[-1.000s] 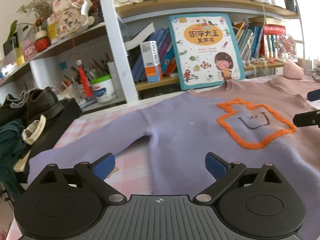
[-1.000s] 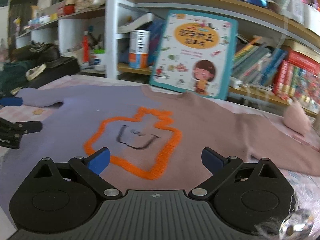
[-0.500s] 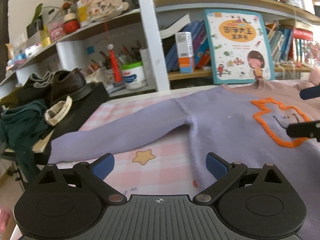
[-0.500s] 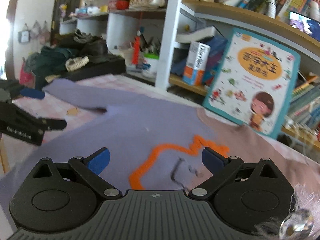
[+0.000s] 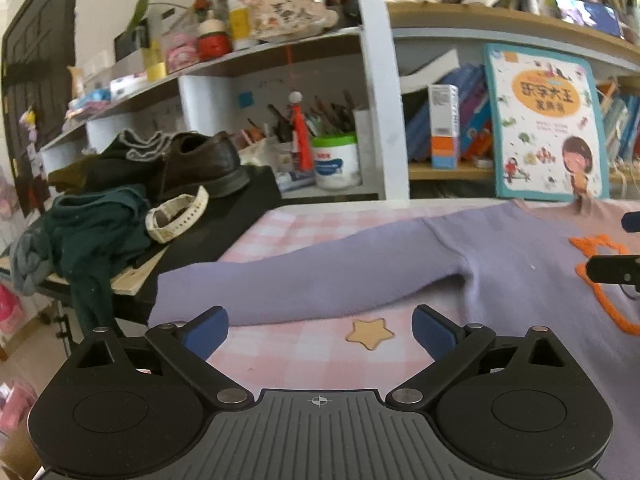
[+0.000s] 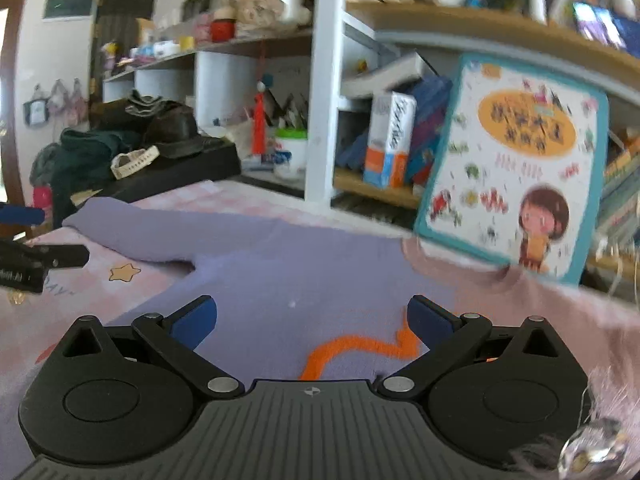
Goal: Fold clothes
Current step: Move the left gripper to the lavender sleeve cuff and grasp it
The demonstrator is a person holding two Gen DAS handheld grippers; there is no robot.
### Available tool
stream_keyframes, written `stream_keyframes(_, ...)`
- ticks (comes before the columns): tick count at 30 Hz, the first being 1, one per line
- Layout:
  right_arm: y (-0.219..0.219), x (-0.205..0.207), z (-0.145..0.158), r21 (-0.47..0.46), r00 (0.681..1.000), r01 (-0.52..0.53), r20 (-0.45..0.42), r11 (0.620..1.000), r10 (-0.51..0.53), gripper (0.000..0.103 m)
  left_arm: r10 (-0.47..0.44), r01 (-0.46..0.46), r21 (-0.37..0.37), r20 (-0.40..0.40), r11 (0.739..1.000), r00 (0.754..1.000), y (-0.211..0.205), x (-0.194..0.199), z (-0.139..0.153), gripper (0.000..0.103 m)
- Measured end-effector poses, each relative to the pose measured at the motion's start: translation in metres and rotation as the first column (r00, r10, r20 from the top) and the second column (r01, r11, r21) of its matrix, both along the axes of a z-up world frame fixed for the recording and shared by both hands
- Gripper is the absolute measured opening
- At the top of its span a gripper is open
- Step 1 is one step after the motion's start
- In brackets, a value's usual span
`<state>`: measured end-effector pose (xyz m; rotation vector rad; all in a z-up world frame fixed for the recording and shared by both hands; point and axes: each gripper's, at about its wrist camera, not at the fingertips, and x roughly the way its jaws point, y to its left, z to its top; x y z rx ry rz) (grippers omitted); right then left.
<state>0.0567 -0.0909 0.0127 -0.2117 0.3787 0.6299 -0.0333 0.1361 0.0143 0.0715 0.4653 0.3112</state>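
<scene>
A purple and pink sweater with an orange outline patch lies flat on a pink checked tablecloth. Its purple sleeve stretches left toward the table edge. My left gripper hovers open just before that sleeve, with nothing between its blue pads. My right gripper stands open over the sweater's purple chest, close to the orange patch. The sleeve runs off to the left there. Each gripper shows at the edge of the other's view.
A black box with a brown shoe, a white strap and dark green cloth sits beyond the sleeve end. A bookshelf with a white post and a leaning picture book backs the table. A star print marks the cloth.
Both grippers have swung left along the sweater. The left one went from over the purple body to the sleeve; the right one from the orange patch to the purple chest. Both stayed open.
</scene>
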Motion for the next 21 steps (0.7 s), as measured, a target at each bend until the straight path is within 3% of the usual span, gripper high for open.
stream_keyframes(2,0.002,0.001,0.002,-0.021,1.0,-0.012,0.006,1.0,0.013,0.102,0.024,-0.024,0.0,-0.001,1.0,1.0,0.005,0.003,0.0,0.1)
stream_keyframes(10,-0.012,0.003,-0.003,0.013,0.99,-0.042,-0.137,0.999,0.043,0.102,0.103,-0.103,0.002,-0.033,0.995,0.994,0.02,0.011,-0.006,0.1)
stream_keyframes(17,-0.038,-0.007,-0.003,0.032,0.992,0.029,-0.122,0.999,-0.025,0.102,0.128,-0.128,0.012,-0.078,0.992,0.989,0.029,0.016,-0.012,0.1)
stream_keyframes(21,-0.037,-0.011,-0.002,0.06,0.996,-0.01,-0.091,0.998,0.015,0.102,0.138,-0.137,0.019,-0.093,0.99,0.986,0.029,0.018,-0.013,0.1)
